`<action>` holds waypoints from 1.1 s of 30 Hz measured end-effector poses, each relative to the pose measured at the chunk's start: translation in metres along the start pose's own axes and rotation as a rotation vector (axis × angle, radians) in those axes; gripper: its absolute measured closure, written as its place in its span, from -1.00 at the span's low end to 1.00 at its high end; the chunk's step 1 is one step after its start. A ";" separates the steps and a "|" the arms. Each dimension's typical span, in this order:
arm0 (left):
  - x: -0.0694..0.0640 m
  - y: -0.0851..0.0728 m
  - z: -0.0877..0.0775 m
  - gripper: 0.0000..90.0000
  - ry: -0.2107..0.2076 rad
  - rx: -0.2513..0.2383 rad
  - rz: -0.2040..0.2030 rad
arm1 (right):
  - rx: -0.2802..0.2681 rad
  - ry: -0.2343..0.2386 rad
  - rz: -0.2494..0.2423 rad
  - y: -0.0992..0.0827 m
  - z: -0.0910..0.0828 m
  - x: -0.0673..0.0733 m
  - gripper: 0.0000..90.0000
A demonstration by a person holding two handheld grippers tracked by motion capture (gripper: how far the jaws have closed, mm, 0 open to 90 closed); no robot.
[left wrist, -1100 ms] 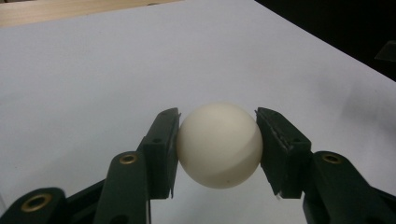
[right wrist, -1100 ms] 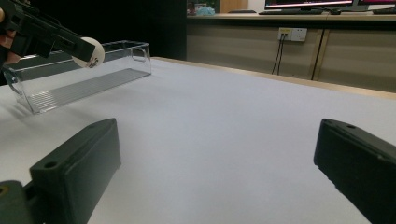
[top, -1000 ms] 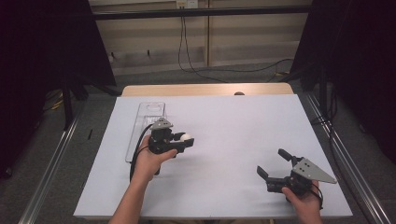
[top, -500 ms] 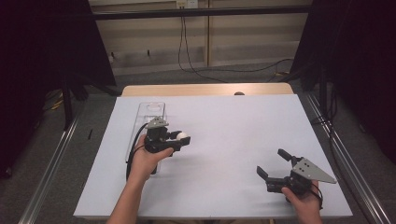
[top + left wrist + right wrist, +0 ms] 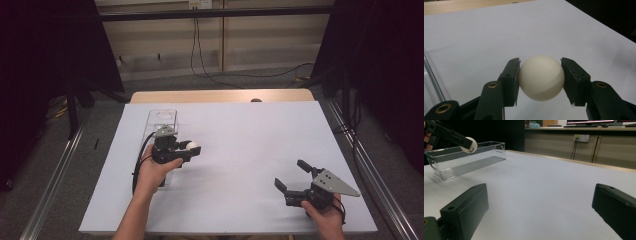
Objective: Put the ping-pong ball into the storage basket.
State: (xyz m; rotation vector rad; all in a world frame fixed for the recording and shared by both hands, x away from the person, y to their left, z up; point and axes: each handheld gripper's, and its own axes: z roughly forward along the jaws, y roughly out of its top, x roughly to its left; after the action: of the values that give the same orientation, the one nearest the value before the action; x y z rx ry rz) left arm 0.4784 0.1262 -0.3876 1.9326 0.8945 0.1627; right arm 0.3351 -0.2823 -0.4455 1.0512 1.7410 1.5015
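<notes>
The high view looks forward and down from above the person's side. The left gripper [image 5: 540, 82] camera sits close behind its jaws, facing the small white round ball [image 5: 541, 77]. The right gripper [image 5: 539, 207] camera looks low across the table; the ball [image 5: 470, 145] shows far ahead-left.

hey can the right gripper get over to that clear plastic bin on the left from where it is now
Probably yes. The right gripper sits low at the near right with jaws open, and bare white table lies between it and the clear bin. The left gripper, holding a white ball, hovers beside the bin and could crowd it.
</notes>
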 end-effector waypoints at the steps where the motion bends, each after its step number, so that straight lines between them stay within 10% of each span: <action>1: 0.000 0.000 -0.001 0.14 0.001 0.002 0.002 | 0.002 -0.001 -0.005 0.000 0.000 0.000 -0.99; 33: 0.012 0.001 -0.017 0.14 0.029 -0.010 -0.027 | 0.004 -0.004 0.007 0.000 0.000 0.000 -0.99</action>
State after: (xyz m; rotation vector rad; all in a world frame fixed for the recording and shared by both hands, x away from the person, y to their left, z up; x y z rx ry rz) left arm 0.4794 0.1459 -0.3809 1.9125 0.9369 0.1793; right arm 0.3351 -0.2824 -0.4454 1.0628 1.7401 1.5001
